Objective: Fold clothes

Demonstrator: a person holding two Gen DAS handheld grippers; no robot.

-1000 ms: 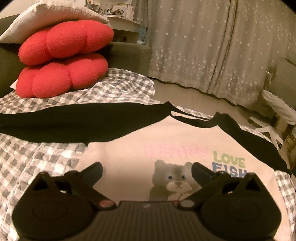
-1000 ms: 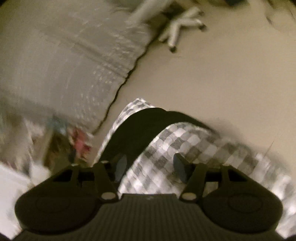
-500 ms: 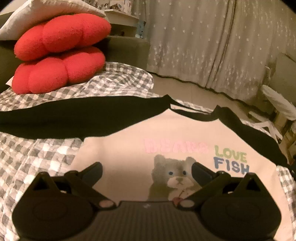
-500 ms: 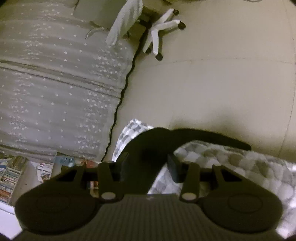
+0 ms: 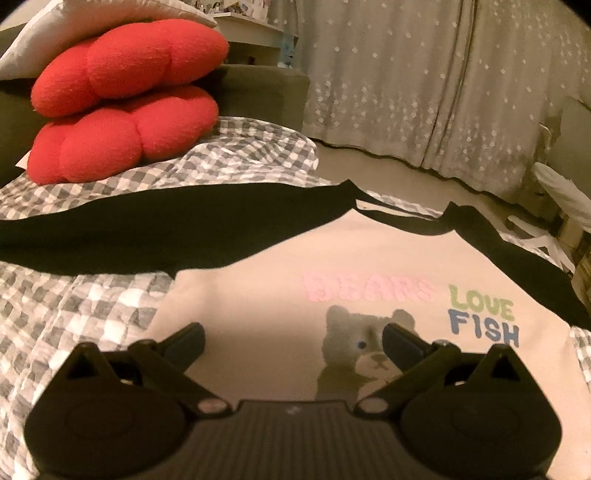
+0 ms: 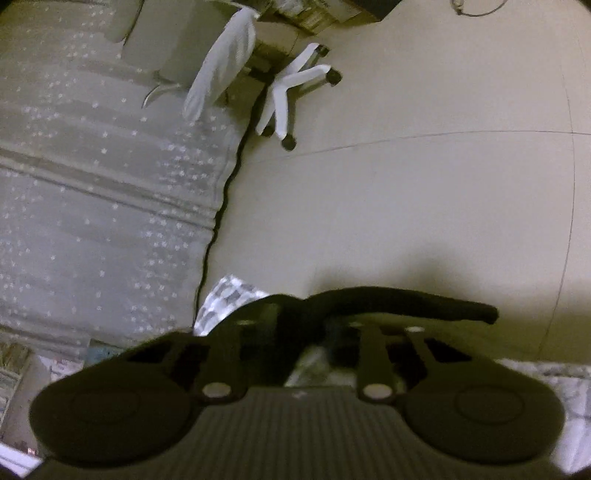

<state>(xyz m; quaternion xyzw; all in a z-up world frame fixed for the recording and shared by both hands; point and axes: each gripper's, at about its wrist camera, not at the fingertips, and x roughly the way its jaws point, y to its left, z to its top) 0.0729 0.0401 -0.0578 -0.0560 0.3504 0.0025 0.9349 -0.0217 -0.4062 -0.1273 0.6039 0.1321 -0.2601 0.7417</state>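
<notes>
A cream shirt (image 5: 266,306) with black sleeves, a bear print and "BEARS LOVE FISH" lies flat on a grey checked bedspread (image 5: 66,314). Its left black sleeve (image 5: 155,225) stretches out to the left. My left gripper (image 5: 293,341) is open and empty, just above the shirt's lower front. In the right wrist view my right gripper (image 6: 306,325) is shut on the shirt's other black sleeve (image 6: 406,301), which is lifted off the bed over its edge. The fingertips are dark against the cloth.
Two red cushions (image 5: 122,99) and a white pillow (image 5: 74,33) are stacked at the bed's far left against a dark sofa. A star-patterned curtain (image 5: 443,81) hangs behind. A white swivel chair (image 6: 291,88) stands on the pale floor (image 6: 424,203) beyond the bed edge.
My right gripper has closed on the black sleeve and lifted it off the bedspread. My left gripper has stayed open and drawn back slightly over the shirt.
</notes>
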